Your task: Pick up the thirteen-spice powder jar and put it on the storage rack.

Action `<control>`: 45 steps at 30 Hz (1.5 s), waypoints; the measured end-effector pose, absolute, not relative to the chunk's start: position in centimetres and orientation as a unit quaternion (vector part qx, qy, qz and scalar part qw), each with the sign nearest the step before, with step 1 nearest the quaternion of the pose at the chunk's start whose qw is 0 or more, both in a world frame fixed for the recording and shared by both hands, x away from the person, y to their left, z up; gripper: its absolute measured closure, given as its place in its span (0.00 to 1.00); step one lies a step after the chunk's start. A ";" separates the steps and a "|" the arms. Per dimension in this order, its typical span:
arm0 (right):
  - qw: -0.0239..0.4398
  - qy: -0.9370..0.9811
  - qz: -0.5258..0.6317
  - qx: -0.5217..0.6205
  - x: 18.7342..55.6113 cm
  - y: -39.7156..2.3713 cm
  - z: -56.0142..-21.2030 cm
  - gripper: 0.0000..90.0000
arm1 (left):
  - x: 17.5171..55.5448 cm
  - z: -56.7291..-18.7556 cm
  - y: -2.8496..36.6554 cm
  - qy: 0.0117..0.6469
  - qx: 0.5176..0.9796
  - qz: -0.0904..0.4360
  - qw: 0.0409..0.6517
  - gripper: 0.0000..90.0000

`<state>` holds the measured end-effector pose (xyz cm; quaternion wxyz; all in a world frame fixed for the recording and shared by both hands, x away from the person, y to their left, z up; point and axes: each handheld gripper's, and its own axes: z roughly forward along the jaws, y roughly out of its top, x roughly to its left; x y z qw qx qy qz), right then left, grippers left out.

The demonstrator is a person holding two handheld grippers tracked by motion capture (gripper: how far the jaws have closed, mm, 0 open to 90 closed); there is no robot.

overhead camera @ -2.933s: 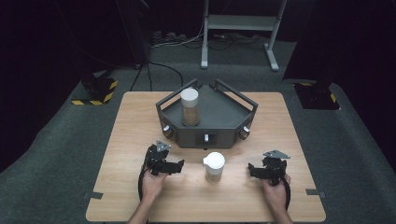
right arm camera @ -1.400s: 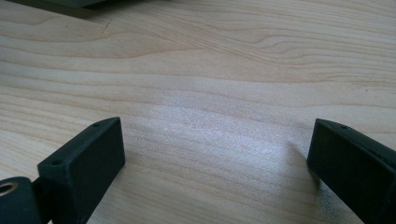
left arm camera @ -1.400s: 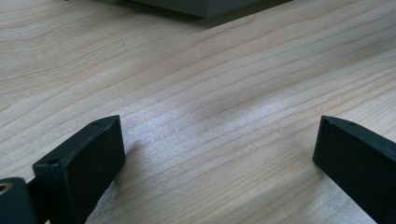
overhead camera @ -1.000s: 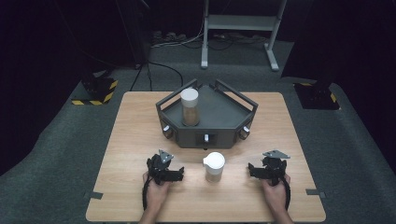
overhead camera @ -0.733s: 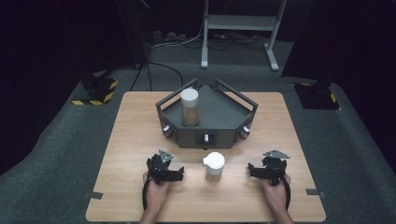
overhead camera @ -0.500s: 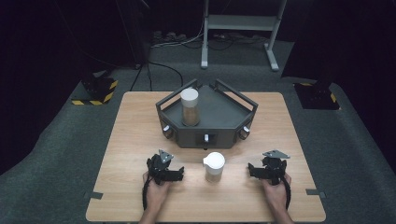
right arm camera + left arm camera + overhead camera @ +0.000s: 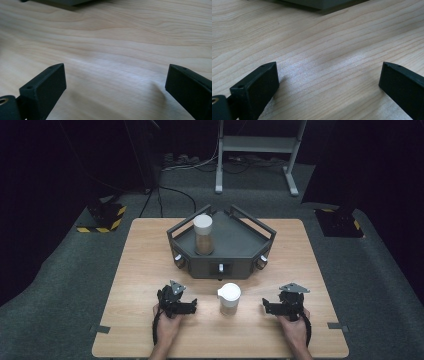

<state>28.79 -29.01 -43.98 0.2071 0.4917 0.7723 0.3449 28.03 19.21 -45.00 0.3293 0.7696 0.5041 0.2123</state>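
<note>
Nothing looks begun: the left gripper (image 7: 189, 307) and right gripper (image 7: 267, 308) rest on the table (image 7: 150, 250), fingers spread and empty, flanking the untouched white-lidded jar (image 7: 229, 298)

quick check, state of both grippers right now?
Left gripper: open, jaws wide apart over bare table, holding nothing.
Right gripper: open, holding nothing.

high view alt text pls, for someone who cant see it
A person's hands rest two open grippers, left and right, on a wooden table, either side of a short white-lidded jar. Behind it, a taller jar stands in a dark angular tray.
</note>
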 end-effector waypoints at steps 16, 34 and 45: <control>0.161 0.816 0.373 0.412 27.4 -27.3 -43.6 0.05 | 28.0 -45.0 19.2 0.504 0.770 0.213 0.329 0.03; 0.122 0.839 0.401 0.347 28.2 -24.5 -43.3 0.06 | 28.0 -45.0 19.2 0.504 0.770 0.213 0.329 0.03; 0.117 0.841 0.414 0.329 28.7 -22.8 -43.2 0.08 | 28.0 -45.0 19.2 0.504 0.770 0.213 0.329 0.03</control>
